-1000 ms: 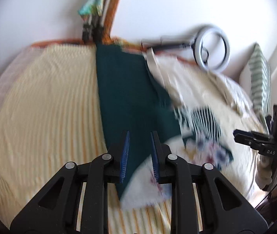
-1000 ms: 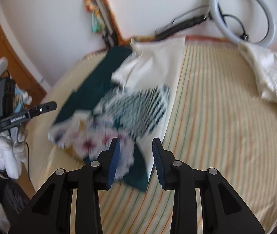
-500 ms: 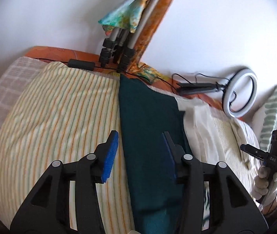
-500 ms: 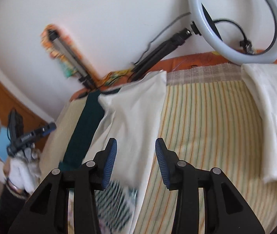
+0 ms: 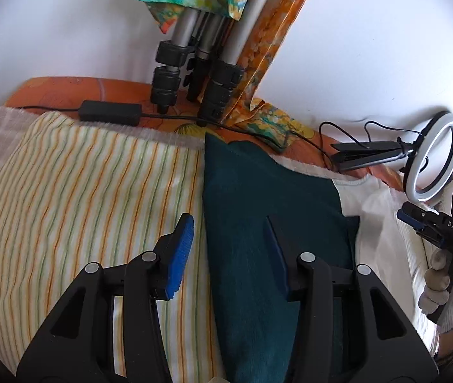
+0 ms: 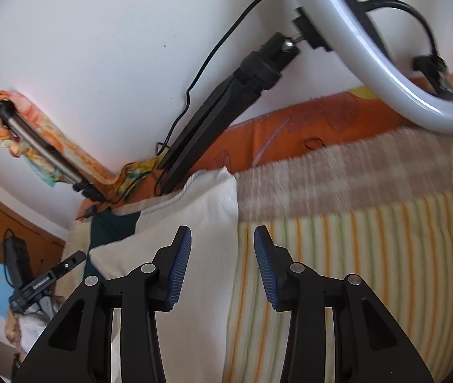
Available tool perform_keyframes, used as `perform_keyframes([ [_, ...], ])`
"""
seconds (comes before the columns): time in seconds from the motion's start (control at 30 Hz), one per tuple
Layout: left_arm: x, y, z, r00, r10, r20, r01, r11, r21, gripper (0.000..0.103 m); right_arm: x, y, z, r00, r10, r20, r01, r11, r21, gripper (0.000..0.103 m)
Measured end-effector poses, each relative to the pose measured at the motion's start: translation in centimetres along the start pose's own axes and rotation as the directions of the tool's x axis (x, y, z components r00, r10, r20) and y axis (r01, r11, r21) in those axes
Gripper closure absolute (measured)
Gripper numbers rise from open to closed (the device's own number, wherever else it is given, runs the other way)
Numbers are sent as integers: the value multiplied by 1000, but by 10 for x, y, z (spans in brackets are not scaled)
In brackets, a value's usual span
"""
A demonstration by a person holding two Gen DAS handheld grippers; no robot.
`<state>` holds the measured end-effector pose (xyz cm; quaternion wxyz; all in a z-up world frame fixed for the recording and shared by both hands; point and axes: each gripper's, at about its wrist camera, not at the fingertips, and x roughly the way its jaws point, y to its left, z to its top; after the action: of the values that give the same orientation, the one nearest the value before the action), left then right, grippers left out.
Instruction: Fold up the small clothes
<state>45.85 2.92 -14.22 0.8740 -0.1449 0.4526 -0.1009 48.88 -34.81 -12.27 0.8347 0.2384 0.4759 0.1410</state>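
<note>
A small garment lies spread on the striped bed. Its dark green part [image 5: 258,210] fills the middle of the left wrist view, its white part [image 5: 373,210] lies to the right. My left gripper [image 5: 229,239] is open and empty over the green part's left edge. In the right wrist view the white part [image 6: 207,210] reaches the bed's far end, with a strip of green [image 6: 111,226] beyond it. My right gripper [image 6: 223,252] is open and empty over the white part's right edge.
The striped sheet [image 5: 82,191] covers the bed. A tripod [image 5: 194,73] with a colourful cloth leans on the wall at the bed's head, next to a black power brick [image 5: 109,112]. A ring light [image 6: 386,63] on a black stand [image 6: 223,105] lies close ahead on the right.
Both grippers have moved forward along the garment toward the bed's head. The patterned front of the garment has dropped out of view. Both jaws have opened wider.
</note>
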Motion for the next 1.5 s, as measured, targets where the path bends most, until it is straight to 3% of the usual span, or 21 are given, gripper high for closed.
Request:
perform_keyframes([
  [0.2, 19, 2, 16, 1000, 4, 6, -4, 1000, -23, 57, 27, 8, 18, 999, -42, -22, 41, 998, -38, 64],
  [0.53, 34, -11, 20, 999, 26, 22, -26, 999, 32, 57, 41, 12, 25, 999, -45, -14, 43, 996, -76, 61],
  [0.57, 34, -12, 20, 999, 31, 27, -32, 999, 39, 63, 43, 15, 25, 999, -44, -11, 42, 995, -87, 66],
  [0.67, 37, -15, 18, 999, 40, 23, -41, 998, 52, 96, 50, 25, 20, 999, -40, -29, 35, 990, -135, 91],
  [0.7, 36, -15, 17, 999, 45, 29, -47, 997, 54, 98, 51, 26, 19, 999, -43, -34, 37, 989, -145, 98],
  [0.77, 34, -17, 15, 998, 48, 46, -52, 996, 73, 102, 50, 31, 17, 999, -44, -24, 40, 985, -169, 100],
  [1.03, 15, -28, 16, 992, 28, 123, -40, 994, 102, 103, 24, 37, 19, 998, -35, 56, 43, 987, -152, 101],
  [1.27, -27, -44, 10, 983, 2, 181, -32, 987, 158, 103, -15, 57, 18, 995, 6, 99, 14, 981, -195, 101],
  [1.5, -78, -58, -17, 978, -19, 205, -27, 976, 215, 103, -59, 83, -3, 994, 28, 109, 1, 965, -262, 101],
])
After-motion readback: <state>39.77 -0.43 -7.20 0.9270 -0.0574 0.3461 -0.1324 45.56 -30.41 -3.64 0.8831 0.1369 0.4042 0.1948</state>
